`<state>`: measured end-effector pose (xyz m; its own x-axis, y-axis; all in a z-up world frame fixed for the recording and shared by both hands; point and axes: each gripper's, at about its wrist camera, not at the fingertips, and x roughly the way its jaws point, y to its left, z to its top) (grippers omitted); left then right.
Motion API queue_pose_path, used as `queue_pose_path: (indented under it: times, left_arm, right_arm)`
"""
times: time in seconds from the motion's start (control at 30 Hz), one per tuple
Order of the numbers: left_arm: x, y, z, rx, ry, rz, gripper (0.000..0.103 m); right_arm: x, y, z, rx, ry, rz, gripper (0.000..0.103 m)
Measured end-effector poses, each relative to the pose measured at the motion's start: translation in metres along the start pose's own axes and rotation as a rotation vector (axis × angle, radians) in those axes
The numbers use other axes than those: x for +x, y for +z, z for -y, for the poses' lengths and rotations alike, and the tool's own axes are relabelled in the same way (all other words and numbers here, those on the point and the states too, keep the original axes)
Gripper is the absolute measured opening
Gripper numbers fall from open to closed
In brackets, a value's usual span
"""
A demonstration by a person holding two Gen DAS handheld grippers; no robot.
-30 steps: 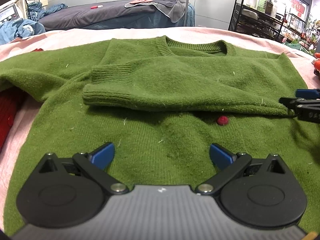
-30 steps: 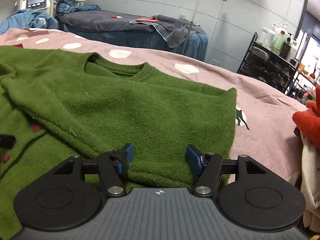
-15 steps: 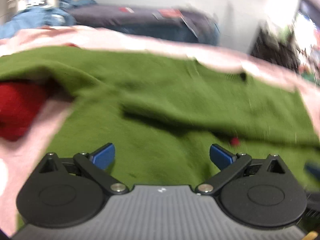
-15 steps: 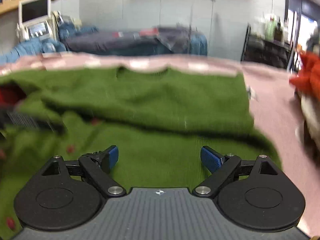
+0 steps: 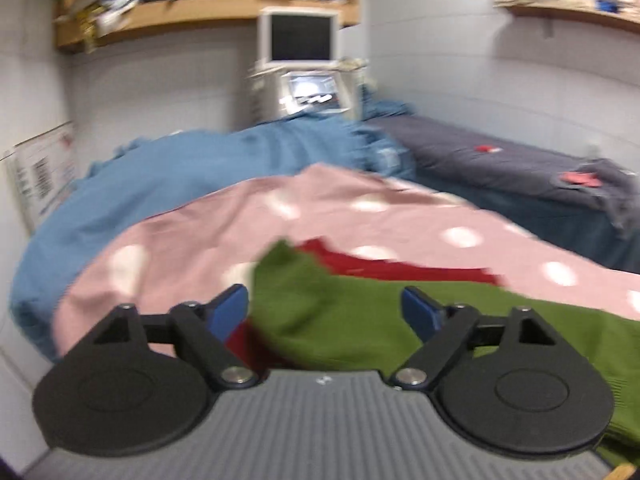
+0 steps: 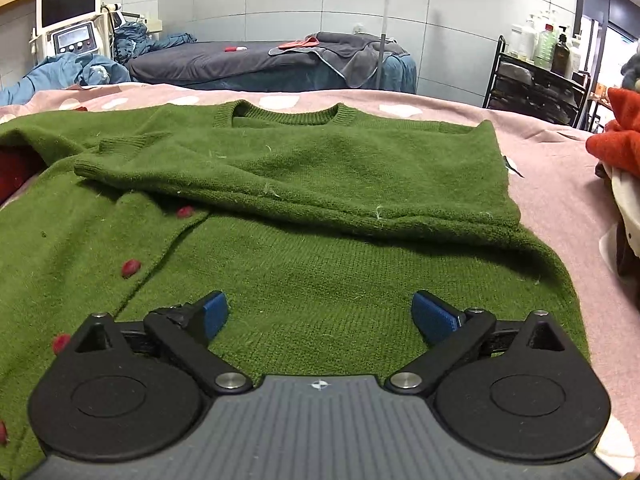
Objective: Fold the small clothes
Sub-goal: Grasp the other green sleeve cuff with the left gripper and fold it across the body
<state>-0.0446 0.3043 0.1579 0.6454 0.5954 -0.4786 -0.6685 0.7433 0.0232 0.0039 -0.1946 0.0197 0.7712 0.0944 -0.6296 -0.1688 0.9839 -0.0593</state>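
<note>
Evidently the green cardigan [image 6: 320, 208] is spread flat on the pink spotted bedcover [image 6: 560, 168], one sleeve already laid across its chest so that the second can follow. The left gripper [image 5: 325, 308], whose jaws have just been closing yet grip nothing, is poised over the unfolded sleeve [image 5: 320, 304] at the cardigan's edge. The right gripper [image 6: 320, 314] is kept wide apart and empty above the hem.
</note>
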Motion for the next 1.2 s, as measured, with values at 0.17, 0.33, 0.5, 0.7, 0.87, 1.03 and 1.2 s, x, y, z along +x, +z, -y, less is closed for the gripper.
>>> queue_pose_path:
  times: [0.17, 0.33, 0.5, 0.7, 0.87, 1.03, 1.2]
  left_arm:
    - [0.022, 0.001, -0.009, 0.053, 0.032, -0.027, 0.082]
    - [0.050, -0.005, -0.004, 0.095, -0.008, -0.107, 0.039]
    - [0.059, -0.008, -0.008, 0.075, -0.012, -0.112, 0.013]
    - [0.014, 0.017, 0.006, 0.011, -0.159, -0.024, 0.011]
    - [-0.039, 0.035, 0.080, 0.035, -0.444, 0.052, 0.012]
    - [-0.079, 0.013, 0.195, 0.147, -0.701, 0.038, 0.012]
    - [-0.100, -0.030, 0.299, 0.197, -0.911, -0.085, 0.012]
  right_arm:
    - [0.000, 0.000, 0.000, -0.003, -0.001, -0.001, 0.103]
    - [0.000, 0.000, -0.001, -0.005, -0.002, -0.002, 0.103]
    - [-0.001, 0.000, -0.001, -0.004, -0.001, -0.002, 0.103]
    - [-0.001, 0.000, -0.001, -0.006, -0.002, -0.002, 0.103]
    - [-0.001, 0.000, -0.001, -0.006, -0.002, -0.002, 0.103]
    - [-0.001, 0.000, -0.002, -0.004, 0.000, -0.001, 0.103]
    - [-0.001, 0.001, -0.002, -0.004, 0.001, 0.001, 0.103]
